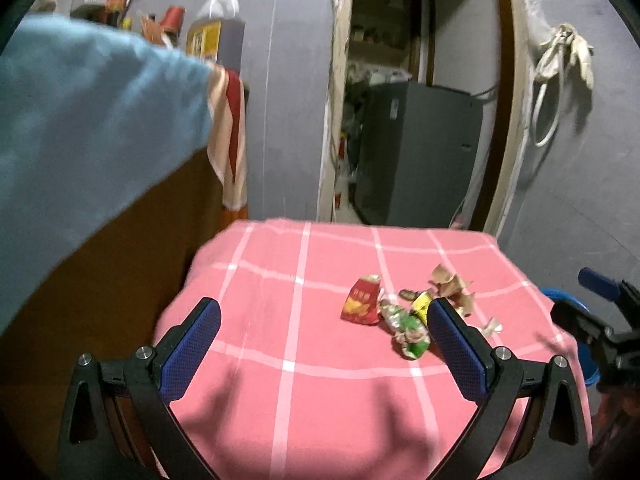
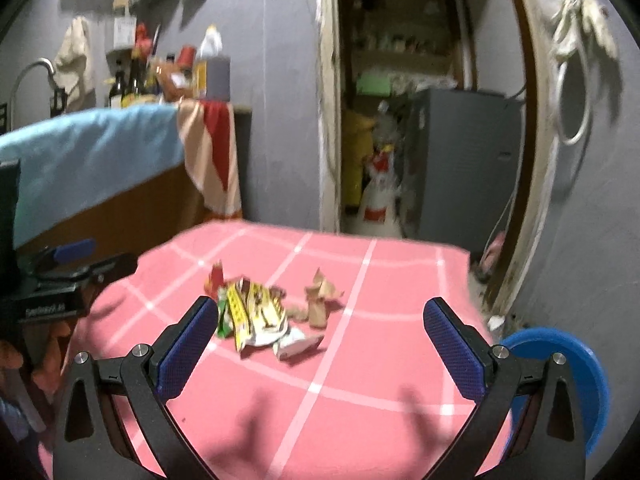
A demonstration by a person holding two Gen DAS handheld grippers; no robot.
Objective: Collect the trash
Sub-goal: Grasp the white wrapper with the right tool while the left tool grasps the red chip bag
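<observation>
While both tongs hover wide open and empty, the left tongs (image 1: 324,332) should close squarely on the red wrapper (image 1: 361,300), leaving the crumpled brown paper (image 2: 320,300) mid-counter (image 2: 380,380) for the right tongs (image 2: 318,330).

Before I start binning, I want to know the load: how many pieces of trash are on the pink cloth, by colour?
Red packet: 1
Green wrapper: 1
Yellow wrapper: 1
Brown paper scraps: 1 clump, count unclear
White scrap: 1
Total: about 5, all in one loose pile; overlaps hide any more.
</observation>
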